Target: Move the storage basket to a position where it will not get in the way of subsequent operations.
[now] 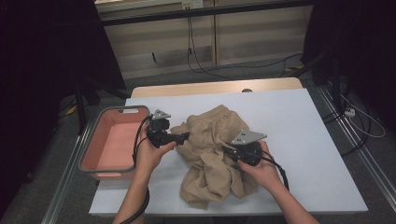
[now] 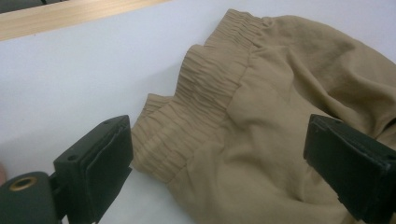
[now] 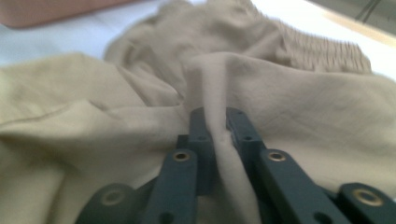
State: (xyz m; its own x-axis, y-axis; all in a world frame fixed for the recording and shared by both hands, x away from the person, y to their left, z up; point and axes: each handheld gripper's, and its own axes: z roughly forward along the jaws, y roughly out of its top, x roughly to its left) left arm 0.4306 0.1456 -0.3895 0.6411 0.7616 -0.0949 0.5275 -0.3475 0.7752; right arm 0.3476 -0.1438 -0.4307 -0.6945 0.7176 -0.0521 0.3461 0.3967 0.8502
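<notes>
While the pink bin [image 1: 113, 144] at the table's [image 1: 299, 140] left edge sits with nothing visible inside, the tan trousers [image 1: 212, 158] lie crumpled mid-table just beside it. From the left, the left gripper [image 1: 186, 136] points level at the waistband [image 2: 196, 107], jaws wide apart either side of the cloth without pressing it. From the right, the right gripper [image 3: 217, 128] is pinched tight on a raised fold.

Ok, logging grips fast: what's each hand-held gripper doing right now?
Left hand-held gripper: open, jaws either side of the tan garment's waistband.
Right hand-held gripper: closed, pinching a fold of it.
</notes>
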